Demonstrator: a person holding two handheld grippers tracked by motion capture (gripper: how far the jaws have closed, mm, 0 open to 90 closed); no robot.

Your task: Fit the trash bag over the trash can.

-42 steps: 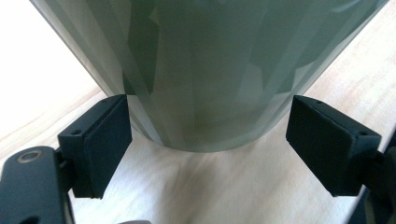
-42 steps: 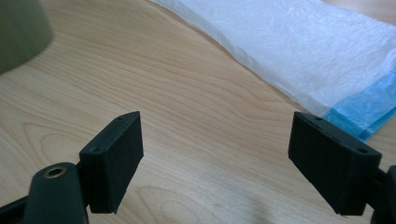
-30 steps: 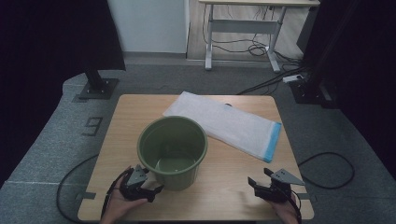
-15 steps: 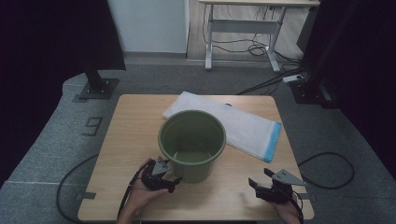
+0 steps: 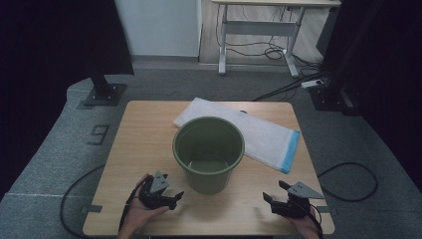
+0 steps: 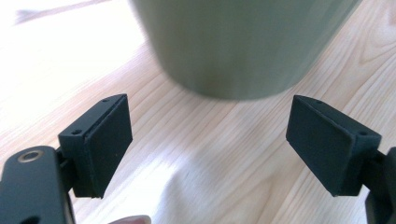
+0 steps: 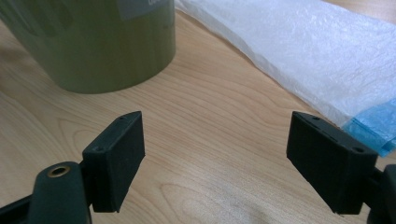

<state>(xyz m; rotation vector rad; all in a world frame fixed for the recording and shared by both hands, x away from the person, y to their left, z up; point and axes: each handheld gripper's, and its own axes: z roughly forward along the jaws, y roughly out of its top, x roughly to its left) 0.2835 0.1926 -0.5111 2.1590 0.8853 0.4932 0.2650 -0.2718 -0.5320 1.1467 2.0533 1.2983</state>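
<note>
A green bucket (image 5: 208, 152) stands upright and empty in the middle of the wooden table (image 5: 139, 149). Behind it lies a flat white bag with a blue edge (image 5: 259, 134), partly tucked behind the bucket. My left gripper (image 5: 175, 196) sits low at the front left, open, its jaws pointing at the bucket's base (image 6: 233, 51) with a gap of bare wood between. My right gripper (image 5: 271, 196) rests open near the front right edge, empty. It looks past the bucket (image 7: 93, 42) on its left toward the bag (image 7: 303, 51).
Cables trail off the table's front corners onto the grey floor (image 5: 59, 159). A desk frame (image 5: 259, 30) and dark stands (image 5: 104, 89) lie beyond the far edge. Bare wood stretches along the table's left side and front middle.
The bucket has slid to the right, toward the table's middle, and now covers part of the bag. My left gripper followed it rightward. The right gripper stayed put.
</note>
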